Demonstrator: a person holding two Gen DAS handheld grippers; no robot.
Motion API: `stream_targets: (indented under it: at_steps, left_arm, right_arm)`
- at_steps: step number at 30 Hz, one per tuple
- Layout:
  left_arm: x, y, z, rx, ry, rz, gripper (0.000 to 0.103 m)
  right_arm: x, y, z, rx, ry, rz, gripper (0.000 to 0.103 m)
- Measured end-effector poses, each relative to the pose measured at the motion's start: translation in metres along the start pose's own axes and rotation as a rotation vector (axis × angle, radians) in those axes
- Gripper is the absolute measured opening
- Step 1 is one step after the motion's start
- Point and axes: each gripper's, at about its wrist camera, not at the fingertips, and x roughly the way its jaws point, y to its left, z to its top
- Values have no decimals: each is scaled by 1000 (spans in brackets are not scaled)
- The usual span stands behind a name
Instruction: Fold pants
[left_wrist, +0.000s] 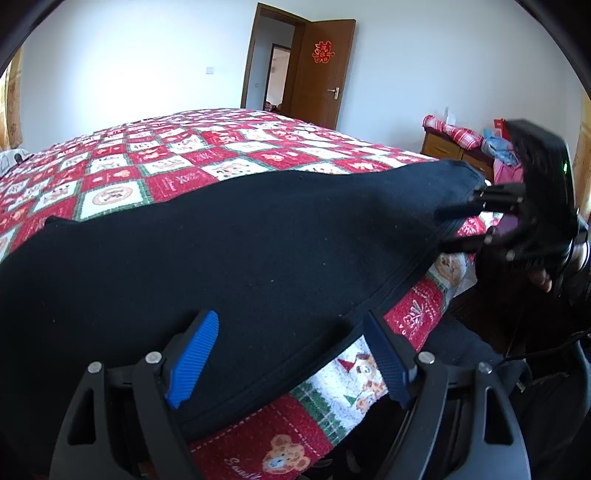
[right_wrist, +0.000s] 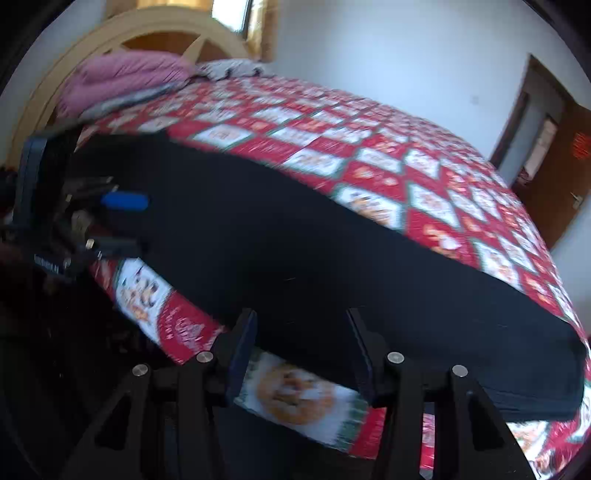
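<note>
The black pants (left_wrist: 229, 251) lie flat along the near edge of the bed; they also show in the right wrist view (right_wrist: 314, 251). My left gripper (left_wrist: 291, 358) is open, its blue-padded fingers (left_wrist: 194, 362) straddling the near hem of the pants without closing. My right gripper (right_wrist: 301, 350) is open at the other end, its fingers just over the pants' near edge. Each gripper shows in the other's view: the right one (left_wrist: 461, 229) at the far end of the pants, the left one (right_wrist: 122, 221) with jaws apart at the fabric's edge.
The bed carries a red, white and green patchwork quilt (left_wrist: 147, 166). A pink blanket (right_wrist: 122, 77) and a wooden headboard (right_wrist: 48, 96) are at the bed's head. A brown door (left_wrist: 325, 70) stands open. A wooden cabinet (left_wrist: 447, 147) holds clothes at the right.
</note>
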Motion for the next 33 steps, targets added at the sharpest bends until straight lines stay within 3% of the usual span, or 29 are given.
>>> stream_targets:
  at_steps: [5, 8, 10, 12, 18, 24, 29, 33]
  left_arm:
    - [0, 0, -1, -4, -1, -4, 83]
    - [-1, 1, -1, -16, -4, -13, 83]
    - [-2, 2, -2, -25, -6, -19, 83]
    - [-2, 2, -2, -30, -7, -21, 83]
    - [-4, 4, -2, -37, -3, -29, 83]
    - [-6, 5, -1, -31, -2, -21, 83]
    - [-25, 23, 6, -48, -47, 60, 83]
    - [-46, 63, 7, -161, -115, 149, 83]
  right_arm:
    - [17, 3, -4, -36, 46, -17, 43]
    - [23, 2, -8, -53, 63, -20, 26]
    - [24, 1, -9, -55, 65, -23, 8]
    - [20, -1, -9, -26, 53, -4, 3]
    - [2, 0, -6, -21, 26, 2, 3]
    - [30, 7, -22, -5, 124, 18, 0]
    - [23, 2, -19, 22, 128, 49, 0]
    - [9, -4, 1, 94, 50, 131, 1]
